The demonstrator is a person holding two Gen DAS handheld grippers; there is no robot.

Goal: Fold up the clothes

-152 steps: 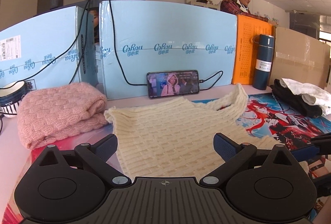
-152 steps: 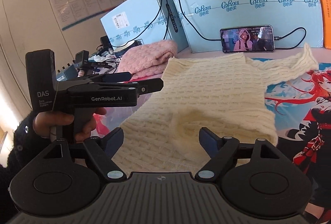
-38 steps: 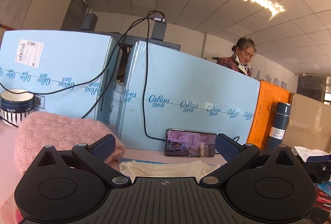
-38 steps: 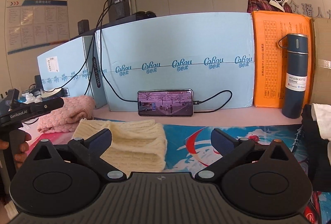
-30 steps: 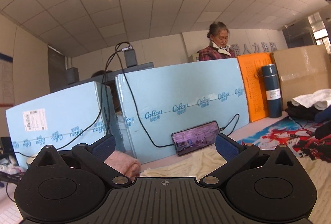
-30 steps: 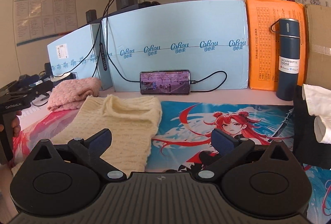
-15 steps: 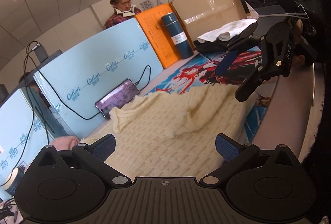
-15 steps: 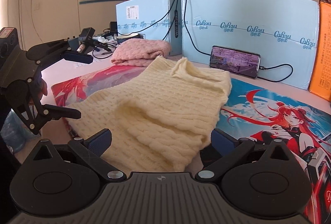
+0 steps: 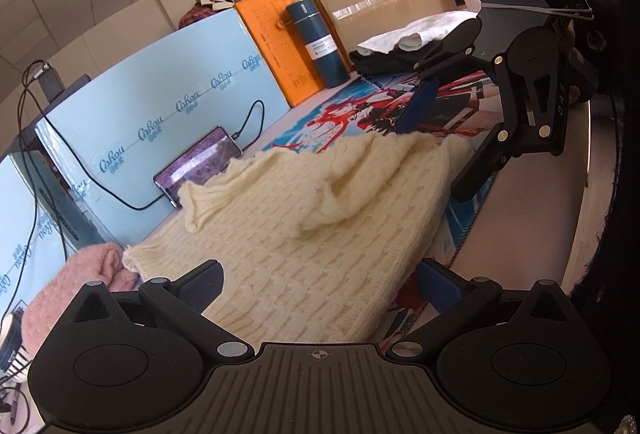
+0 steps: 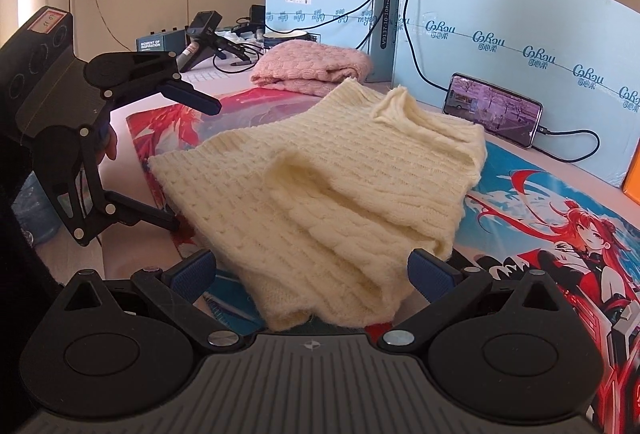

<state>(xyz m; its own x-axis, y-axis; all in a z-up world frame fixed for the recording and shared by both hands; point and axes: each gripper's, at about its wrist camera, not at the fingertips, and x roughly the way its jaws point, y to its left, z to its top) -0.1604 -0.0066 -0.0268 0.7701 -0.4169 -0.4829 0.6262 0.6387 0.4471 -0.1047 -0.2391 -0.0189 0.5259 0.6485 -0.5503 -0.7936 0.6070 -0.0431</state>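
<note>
**Between two spread grippers, a half-folded sweater**

On the printed mat (image 10: 560, 201), the cream sweater (image 10: 320, 185) is laid partly folded, its long axis running from the near table edge toward the phone (image 10: 496, 109). It is flanked by both tools: the left gripper (image 9: 320, 286) and the right gripper (image 10: 312, 270) are held at opposite sides, jaws spread, nothing pinched. The near hem is judged closest to the right one. No container is seen holding clothes; a pink knit (image 10: 312, 67) is stacked beyond.

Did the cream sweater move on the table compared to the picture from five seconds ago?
Yes. The cream sweater then lay spread flat, reaching the phone; now it is folded, its bulk nearer the table's front edge.
</note>
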